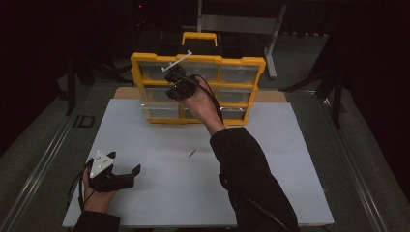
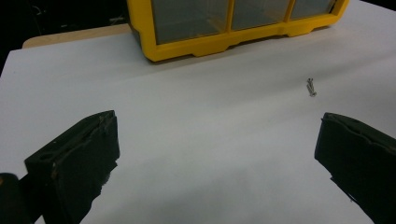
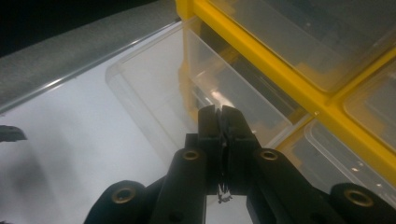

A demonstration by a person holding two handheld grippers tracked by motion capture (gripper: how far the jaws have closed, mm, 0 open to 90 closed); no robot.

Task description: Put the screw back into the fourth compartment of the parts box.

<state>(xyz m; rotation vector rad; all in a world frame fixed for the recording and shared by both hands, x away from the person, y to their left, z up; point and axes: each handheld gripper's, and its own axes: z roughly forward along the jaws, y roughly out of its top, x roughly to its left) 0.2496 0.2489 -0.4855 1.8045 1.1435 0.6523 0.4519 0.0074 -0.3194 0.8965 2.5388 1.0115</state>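
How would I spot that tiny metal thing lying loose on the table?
Start at the yellow organizer at the white board's far edge. Come toward the person's sleeve; just left of it lies a small screw, the lone loose item on the board.

left black two-jaw gripper [image 1: 126,175]: low near the table's front-left, jaws wide apart | right black two-jaw gripper [image 3: 221,122]: arm stretched forward, jaws pressed together, tiny metal piece pinched between them

screw [image 1: 192,153] before drawer cabinet [image 1: 198,60]
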